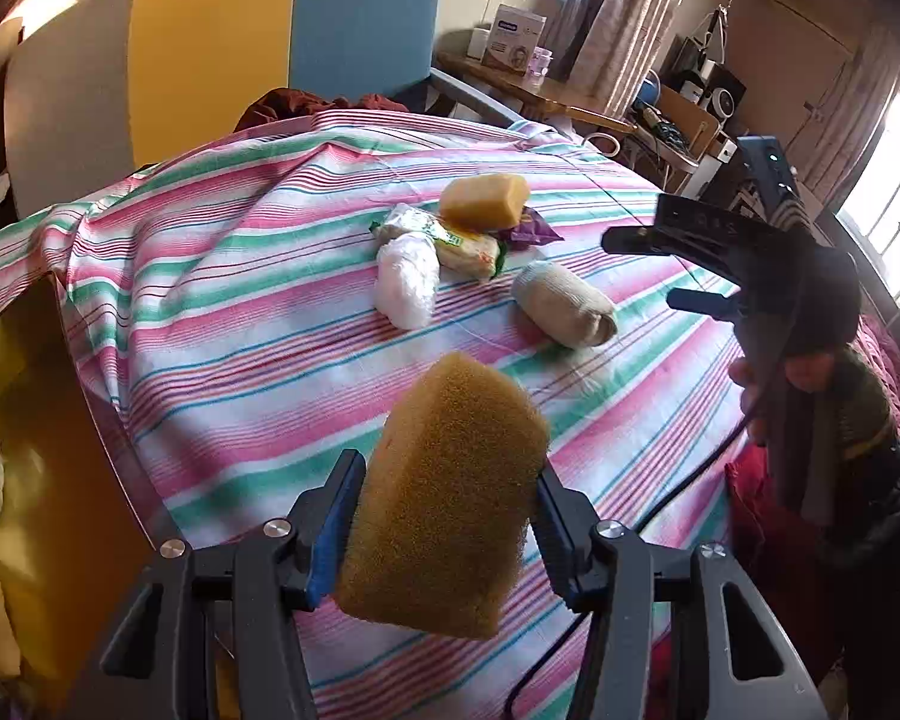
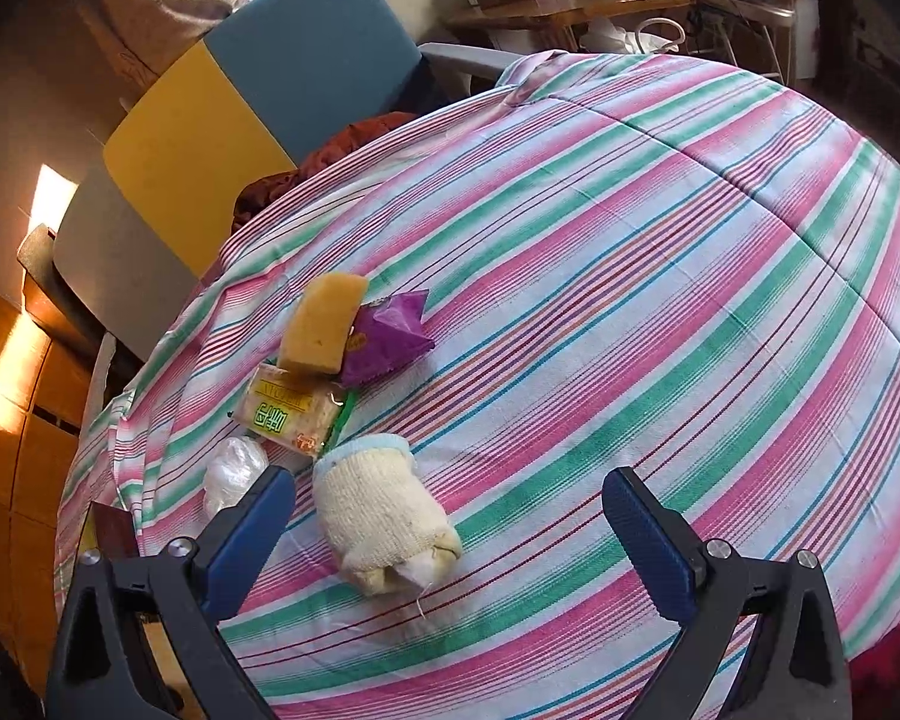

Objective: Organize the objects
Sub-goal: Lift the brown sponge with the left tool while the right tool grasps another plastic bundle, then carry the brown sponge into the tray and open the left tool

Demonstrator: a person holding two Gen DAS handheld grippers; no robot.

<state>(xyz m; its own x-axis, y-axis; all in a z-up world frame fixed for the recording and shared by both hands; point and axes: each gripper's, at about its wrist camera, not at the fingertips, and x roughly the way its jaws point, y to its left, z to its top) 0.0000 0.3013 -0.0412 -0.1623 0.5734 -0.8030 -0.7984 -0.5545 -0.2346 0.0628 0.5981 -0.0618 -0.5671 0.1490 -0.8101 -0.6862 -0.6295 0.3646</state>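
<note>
My left gripper [image 1: 444,483] is shut on a large tan sponge [image 1: 450,492], held above the striped cloth [image 1: 240,312]. Further off on the cloth lies a pile: a second yellow sponge [image 1: 484,200], a green-printed snack pack [image 1: 462,246], a purple wrapper [image 1: 531,232], a white plastic bundle [image 1: 407,282] and a rolled cream sock [image 1: 564,303]. My right gripper [image 2: 450,516] stands open over the cloth, with the rolled sock [image 2: 384,516] lying between and just beyond its fingers, untouched. The yellow sponge [image 2: 323,324], snack pack [image 2: 294,414], purple wrapper [image 2: 387,336] and plastic bundle [image 2: 234,471] lie beyond it. In the left wrist view the right gripper [image 1: 639,270] shows at the right.
A yellow and blue headboard [image 1: 282,48] stands behind the cloth. A wooden side table [image 1: 528,84] with a box is at the back right. A cardboard box [image 1: 30,450] with a plastic bag sits at the left. A person's hand and sleeve [image 1: 810,372] hold the right gripper.
</note>
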